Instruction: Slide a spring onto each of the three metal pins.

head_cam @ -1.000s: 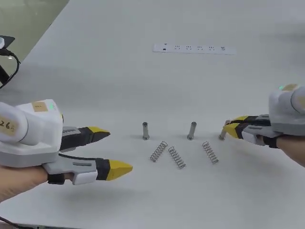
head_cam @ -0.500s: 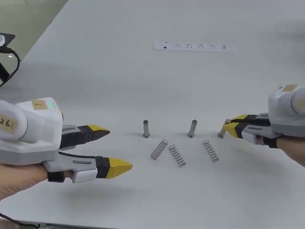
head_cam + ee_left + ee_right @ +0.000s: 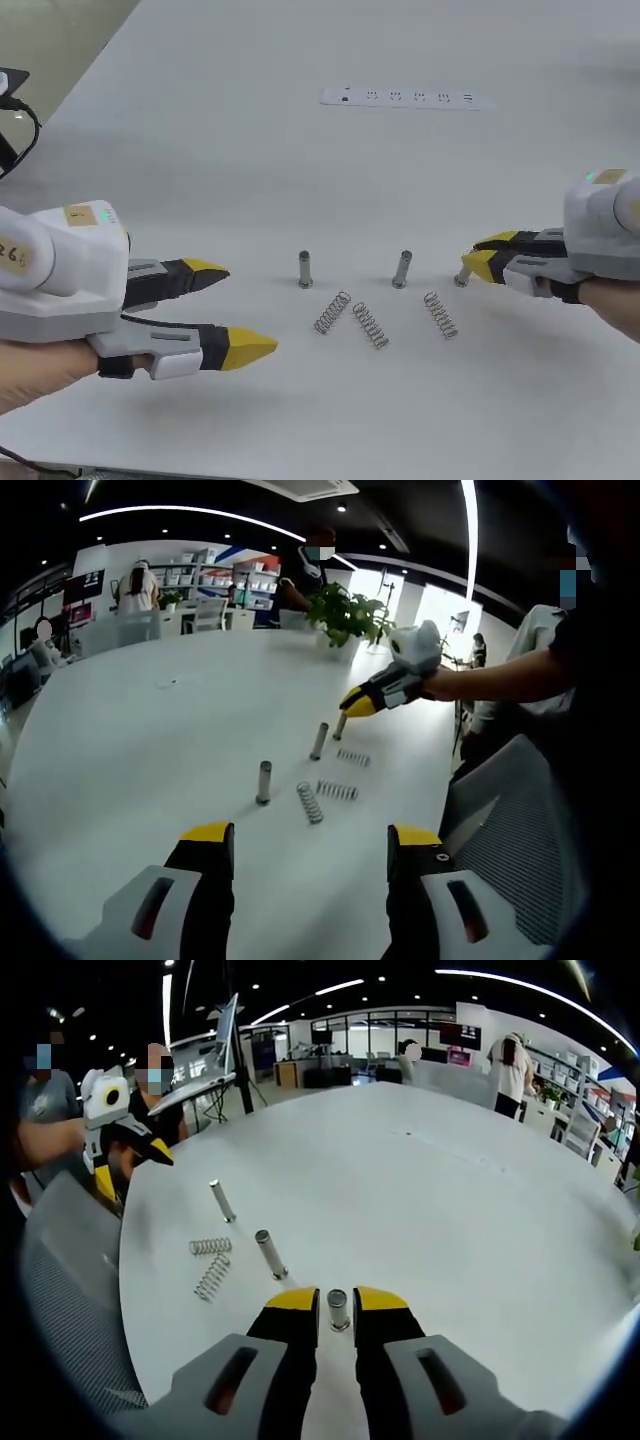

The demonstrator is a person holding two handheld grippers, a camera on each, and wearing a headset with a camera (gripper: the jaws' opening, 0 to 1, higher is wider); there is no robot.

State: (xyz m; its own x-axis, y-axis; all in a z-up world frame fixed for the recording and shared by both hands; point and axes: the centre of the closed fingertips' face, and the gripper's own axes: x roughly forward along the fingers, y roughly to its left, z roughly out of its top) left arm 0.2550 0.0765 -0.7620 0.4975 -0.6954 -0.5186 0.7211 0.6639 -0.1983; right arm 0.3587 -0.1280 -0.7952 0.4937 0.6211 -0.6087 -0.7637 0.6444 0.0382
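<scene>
Three short metal pins stand in a row on the white table: the left pin [image 3: 305, 270], the middle pin [image 3: 402, 270] and the right pin [image 3: 463, 277]. Three springs lie just in front of them: one [image 3: 332, 313], another [image 3: 370, 325] and a third [image 3: 440, 315]. My right gripper [image 3: 480, 256] has its yellow jaws closed around the right pin [image 3: 338, 1310], which still stands on the table. My left gripper [image 3: 230, 308] hovers open and empty to the left of the pins; its fingertips [image 3: 208, 832] point at the left pin [image 3: 264, 782] and the springs [image 3: 310, 802].
A white power strip [image 3: 405, 98] lies farther back on the table. A black cable [image 3: 22, 120] hangs at the left table edge. Mesh chairs [image 3: 520, 820] and people stand around the table.
</scene>
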